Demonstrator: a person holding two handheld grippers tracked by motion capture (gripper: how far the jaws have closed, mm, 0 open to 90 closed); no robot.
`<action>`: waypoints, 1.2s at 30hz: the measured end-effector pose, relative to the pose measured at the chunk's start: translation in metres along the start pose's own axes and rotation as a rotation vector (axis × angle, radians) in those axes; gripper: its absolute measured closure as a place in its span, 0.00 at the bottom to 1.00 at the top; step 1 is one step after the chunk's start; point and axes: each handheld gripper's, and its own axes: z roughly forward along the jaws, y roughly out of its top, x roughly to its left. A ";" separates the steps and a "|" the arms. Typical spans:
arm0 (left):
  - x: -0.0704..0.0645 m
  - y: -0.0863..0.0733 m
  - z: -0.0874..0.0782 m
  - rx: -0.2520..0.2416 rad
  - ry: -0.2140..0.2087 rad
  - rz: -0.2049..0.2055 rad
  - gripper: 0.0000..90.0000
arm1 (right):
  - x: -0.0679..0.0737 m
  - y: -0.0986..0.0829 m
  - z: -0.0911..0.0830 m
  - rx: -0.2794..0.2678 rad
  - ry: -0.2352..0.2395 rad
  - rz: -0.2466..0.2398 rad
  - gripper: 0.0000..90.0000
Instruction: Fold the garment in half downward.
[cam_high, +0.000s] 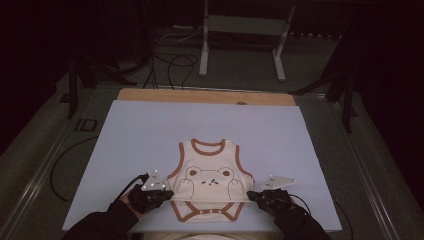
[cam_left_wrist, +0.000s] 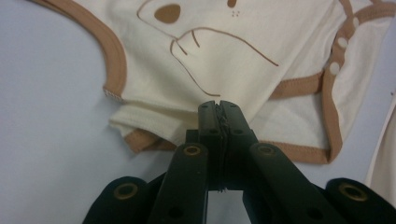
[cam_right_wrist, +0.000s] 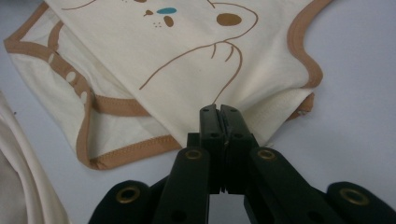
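Gripper (cam_right_wrist: 219, 112) pinching cream bodysuit (cam_right_wrist: 187, 60) edge

Cream sleeveless baby bodysuit (cam_high: 210, 181) with brown trim, lying face up at the table's 6 o'clock edge.

Neck opening points to 12 o'clock, snap crotch flap to 6 — a brown line-drawn bear with raised paws covers the chest. The lower part is folded, a straight crease running from 9 to 3 o'clock across the hips; the brown-edged snap flap pokes out below it.
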 end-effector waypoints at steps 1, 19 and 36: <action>0.000 0.000 0.001 0.003 -0.002 0.001 1.00 | 0.000 0.000 0.000 0.001 0.000 0.001 0.99; -0.003 -0.006 0.008 0.012 -0.019 0.019 1.00 | -0.004 -0.008 0.009 0.039 0.001 -0.012 0.99; -0.001 -0.002 -0.005 -0.067 -0.011 0.025 0.64 | -0.002 -0.002 0.000 -0.024 0.078 0.031 0.60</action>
